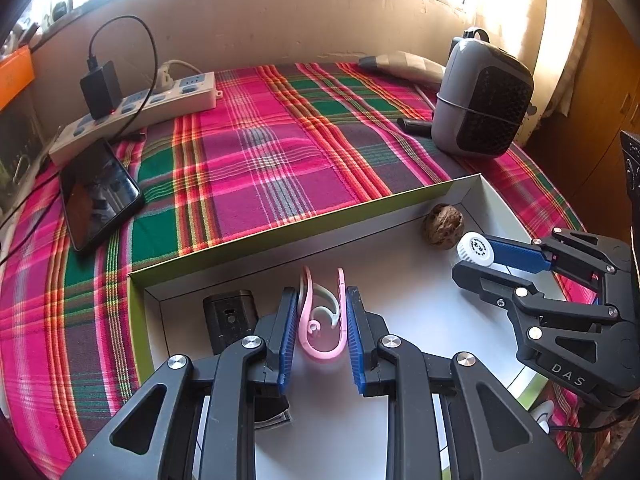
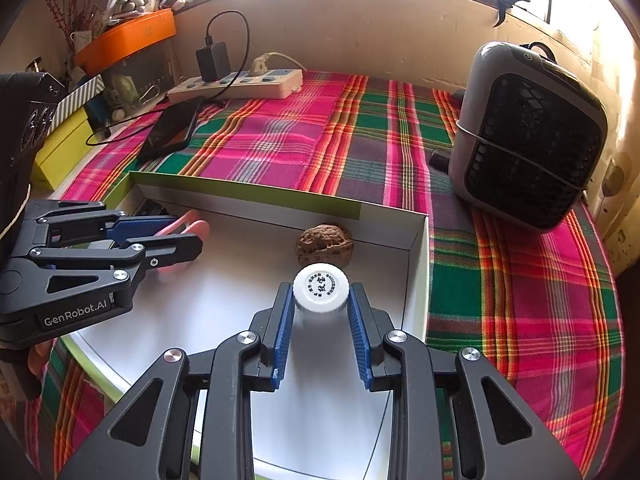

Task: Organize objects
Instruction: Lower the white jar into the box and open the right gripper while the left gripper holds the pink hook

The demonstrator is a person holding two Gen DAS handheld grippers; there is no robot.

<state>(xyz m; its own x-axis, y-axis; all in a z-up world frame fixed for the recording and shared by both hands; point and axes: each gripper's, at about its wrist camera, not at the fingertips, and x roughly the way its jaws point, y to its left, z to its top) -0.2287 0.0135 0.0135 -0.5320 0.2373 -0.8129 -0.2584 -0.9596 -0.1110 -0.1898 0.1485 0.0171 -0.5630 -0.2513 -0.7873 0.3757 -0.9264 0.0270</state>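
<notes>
Walnut (image 2: 325, 243) against box wall (image 2: 280, 216)

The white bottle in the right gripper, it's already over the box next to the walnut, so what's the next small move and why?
Probably open the right gripper and leave the white bottle there. It already stands upright over the white box floor, just in front of the walnut and clear of the left gripper, which grips the pink clip.
</notes>
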